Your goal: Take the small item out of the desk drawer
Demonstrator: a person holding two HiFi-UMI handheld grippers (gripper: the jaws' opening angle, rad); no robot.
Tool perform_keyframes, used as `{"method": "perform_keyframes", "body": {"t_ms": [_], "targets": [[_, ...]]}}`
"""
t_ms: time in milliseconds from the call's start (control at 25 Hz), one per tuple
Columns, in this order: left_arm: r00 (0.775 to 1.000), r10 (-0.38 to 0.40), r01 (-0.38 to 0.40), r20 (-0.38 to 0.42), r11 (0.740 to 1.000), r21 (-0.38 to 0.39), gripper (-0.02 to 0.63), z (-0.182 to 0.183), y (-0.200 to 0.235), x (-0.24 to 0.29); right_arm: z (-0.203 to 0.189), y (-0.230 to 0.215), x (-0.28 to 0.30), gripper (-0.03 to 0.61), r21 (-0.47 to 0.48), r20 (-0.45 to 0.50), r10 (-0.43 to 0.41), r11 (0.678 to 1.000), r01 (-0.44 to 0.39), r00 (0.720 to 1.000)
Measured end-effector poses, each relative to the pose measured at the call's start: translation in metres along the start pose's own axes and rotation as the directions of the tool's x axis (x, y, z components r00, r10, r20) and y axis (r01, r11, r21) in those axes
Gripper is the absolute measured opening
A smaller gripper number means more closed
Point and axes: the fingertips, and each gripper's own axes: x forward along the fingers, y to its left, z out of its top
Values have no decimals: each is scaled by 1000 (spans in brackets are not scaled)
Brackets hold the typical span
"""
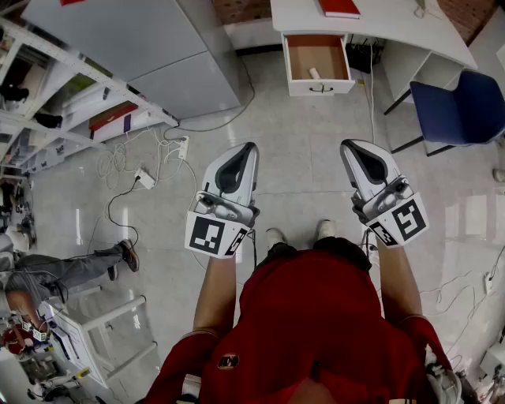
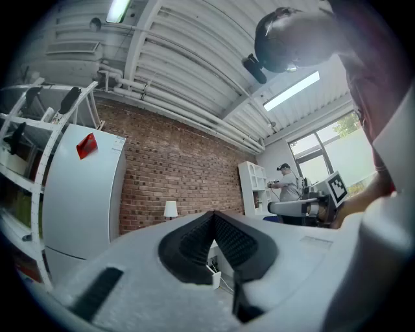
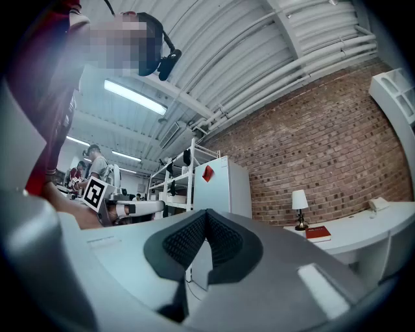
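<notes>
The white desk (image 1: pixel 394 20) stands at the far end of the room with its drawer (image 1: pixel 318 82) pulled open. A small pale cylinder-like item (image 1: pixel 314 73) lies inside the drawer near its front. My left gripper (image 1: pixel 250 147) and right gripper (image 1: pixel 348 147) are held side by side in the air over the floor, well short of the drawer. Both point toward the desk. In the left gripper view the left gripper (image 2: pixel 213 215) has its jaws together with nothing between them. The right gripper (image 3: pixel 206 213) is likewise shut and empty.
A red book (image 1: pixel 339 8) lies on the desk and a blue chair (image 1: pixel 461 106) stands to its right. A grey cabinet (image 1: pixel 150 47) and metal shelving (image 1: pixel 55 87) fill the left. Power strips and cables (image 1: pixel 146 177) trail on the floor. A seated person (image 1: pixel 55 276) is at the left.
</notes>
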Motion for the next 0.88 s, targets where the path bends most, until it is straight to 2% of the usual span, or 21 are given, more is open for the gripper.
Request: {"method": "perform_keyframes", "body": {"t_ms": [440, 880], "targets": [[1000, 25, -25, -10, 1000, 11, 5, -4, -29, 34, 4, -33, -26, 11, 5, 16, 38, 999, -38, 999], [997, 79, -78, -24, 995, 59, 5, -8, -67, 85, -7, -101, -68, 11, 44, 20, 74, 996, -75, 997]]}}
